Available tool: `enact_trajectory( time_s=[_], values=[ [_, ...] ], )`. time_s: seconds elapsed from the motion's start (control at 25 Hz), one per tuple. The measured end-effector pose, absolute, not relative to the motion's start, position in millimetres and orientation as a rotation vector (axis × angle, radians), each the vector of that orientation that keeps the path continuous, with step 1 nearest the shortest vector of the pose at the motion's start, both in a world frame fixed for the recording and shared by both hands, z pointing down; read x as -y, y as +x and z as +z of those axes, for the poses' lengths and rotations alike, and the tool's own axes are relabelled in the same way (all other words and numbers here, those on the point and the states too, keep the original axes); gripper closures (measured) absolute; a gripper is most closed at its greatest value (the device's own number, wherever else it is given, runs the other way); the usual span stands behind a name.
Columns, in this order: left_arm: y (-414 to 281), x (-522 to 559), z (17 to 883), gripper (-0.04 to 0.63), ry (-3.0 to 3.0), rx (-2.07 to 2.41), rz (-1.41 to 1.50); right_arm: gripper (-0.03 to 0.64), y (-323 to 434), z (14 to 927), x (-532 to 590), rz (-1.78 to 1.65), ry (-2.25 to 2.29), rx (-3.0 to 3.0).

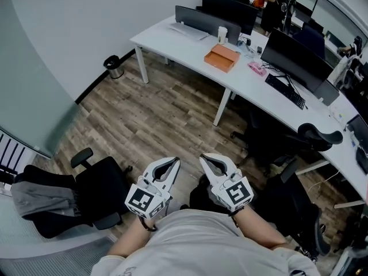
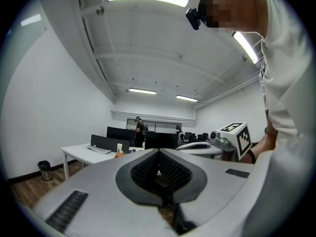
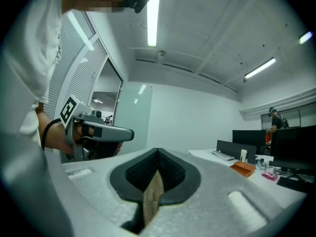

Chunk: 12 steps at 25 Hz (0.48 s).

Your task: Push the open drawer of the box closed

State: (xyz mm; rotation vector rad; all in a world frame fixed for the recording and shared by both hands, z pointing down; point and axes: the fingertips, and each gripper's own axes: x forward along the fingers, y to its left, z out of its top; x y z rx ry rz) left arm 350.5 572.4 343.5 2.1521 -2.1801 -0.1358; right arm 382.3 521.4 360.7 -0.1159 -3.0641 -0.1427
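An orange box (image 1: 222,57) lies on the long white desk (image 1: 167,39), far from me across the wooden floor; whether it has a drawer I cannot tell from here. I hold both grippers close to my chest, tips pointing forward. My left gripper (image 1: 176,159) is shut with nothing in it, its tips meeting (image 2: 159,151). My right gripper (image 1: 201,156) is shut and empty too, tips together (image 3: 158,149). The orange box (image 3: 243,168) shows small at the right of the right gripper view. Each gripper sees the other beside it.
A black office chair (image 1: 100,191) with grey cloth draped beside it stands at my left, another chair (image 1: 299,206) at my right. Monitors (image 1: 296,59) and a keyboard (image 1: 286,91) sit on the desk. A small bin (image 1: 114,66) stands by the wall. A person (image 1: 275,4) stands at the far end.
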Motion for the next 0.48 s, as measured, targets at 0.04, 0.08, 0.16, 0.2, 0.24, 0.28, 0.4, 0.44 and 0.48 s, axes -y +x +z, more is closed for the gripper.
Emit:
enact_trajectory(
  time_s=[0.04, 0.08, 0.16, 0.2, 0.24, 0.28, 0.4, 0.44, 0.48],
  values=[
    [343, -571, 346, 0.597, 2.142, 2.19, -0.134, 0.615, 374, 363, -518, -0.132, -0.127, 3.062],
    [335, -568, 348, 0.597, 2.128, 2.199, -0.135, 0.615, 366, 365, -513, -0.126, -0.138, 3.06],
    [320, -561, 351, 0.597, 2.101, 2.209, -0.137, 0.615, 350, 369, -503, -0.124, -0.157, 3.057],
    [313, -557, 353, 0.597, 2.093, 2.213, -0.136, 0.615, 343, 370, -498, -0.124, -0.165, 3.055],
    [306, -552, 355, 0.597, 2.084, 2.219, -0.136, 0.615, 336, 371, -492, -0.122, -0.172, 3.054],
    [298, -546, 355, 0.597, 2.073, 2.224, -0.137, 0.615, 329, 372, -487, -0.118, -0.18, 3.052],
    [275, -525, 360, 0.597, 2.059, 2.239, -0.141, 0.615, 307, 375, -465, -0.107, -0.204, 3.045],
    [268, -516, 361, 0.597, 2.056, 2.242, -0.142, 0.615, 299, 375, -456, -0.114, -0.207, 3.043],
    [260, -507, 362, 0.597, 2.052, 2.243, -0.143, 0.615, 292, 375, -445, -0.127, -0.204, 3.043]
  ],
)
